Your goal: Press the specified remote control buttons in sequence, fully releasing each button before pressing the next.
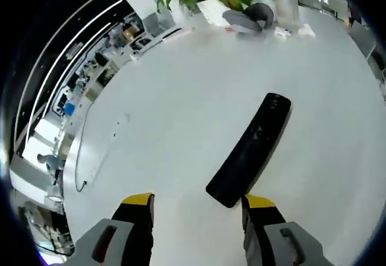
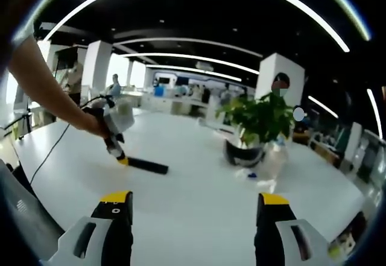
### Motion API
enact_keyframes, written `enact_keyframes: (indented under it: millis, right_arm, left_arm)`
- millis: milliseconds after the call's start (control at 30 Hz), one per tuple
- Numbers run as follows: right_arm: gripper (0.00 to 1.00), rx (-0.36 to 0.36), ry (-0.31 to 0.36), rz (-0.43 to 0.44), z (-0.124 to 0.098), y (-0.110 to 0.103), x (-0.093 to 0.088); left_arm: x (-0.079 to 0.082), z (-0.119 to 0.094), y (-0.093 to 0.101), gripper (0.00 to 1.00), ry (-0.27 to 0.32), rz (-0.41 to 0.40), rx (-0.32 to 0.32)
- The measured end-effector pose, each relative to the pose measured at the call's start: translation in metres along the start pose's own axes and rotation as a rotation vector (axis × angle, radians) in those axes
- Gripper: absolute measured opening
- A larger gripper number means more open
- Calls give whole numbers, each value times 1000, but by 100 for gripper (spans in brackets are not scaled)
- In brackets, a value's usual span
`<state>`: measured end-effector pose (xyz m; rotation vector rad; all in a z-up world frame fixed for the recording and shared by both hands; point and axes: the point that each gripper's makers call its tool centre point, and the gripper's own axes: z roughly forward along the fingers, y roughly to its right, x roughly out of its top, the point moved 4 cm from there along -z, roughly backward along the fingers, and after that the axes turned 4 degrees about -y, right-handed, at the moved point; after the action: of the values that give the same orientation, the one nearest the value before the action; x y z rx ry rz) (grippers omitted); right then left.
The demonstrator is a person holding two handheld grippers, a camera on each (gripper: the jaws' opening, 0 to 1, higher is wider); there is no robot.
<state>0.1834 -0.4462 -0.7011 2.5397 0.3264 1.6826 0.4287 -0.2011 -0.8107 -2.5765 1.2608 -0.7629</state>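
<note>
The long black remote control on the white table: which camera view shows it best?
The left gripper view shows the long black remote control best: it lies close and large on the white table, just ahead of that gripper's fingers. In the right gripper view it is far, small and thin, beside the left gripper.

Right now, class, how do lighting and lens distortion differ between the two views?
Left gripper view: even, bright light on the white table, the remote control casting hardly any shadow, the table edge bowed by the fisheye. Right gripper view: dark ceiling, its light strips bent into arcs, the potted plant soft.
</note>
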Motion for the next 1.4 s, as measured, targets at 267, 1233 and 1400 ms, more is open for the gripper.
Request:
enact_keyframes:
  millis: [267, 1233, 1400]
  right_arm:
    - [84, 23, -17, -11, 2, -5, -2]
    - [85, 21, -14, -8, 3, -4, -2]
    - [88, 25, 0, 1, 1, -4, 1]
  left_arm:
    - [-28, -13, 5, 68, 21, -98, -75]
    - [-75, -120, 29, 94, 380, -402, -24]
    - [-87, -140, 31, 98, 431, -440, 32]
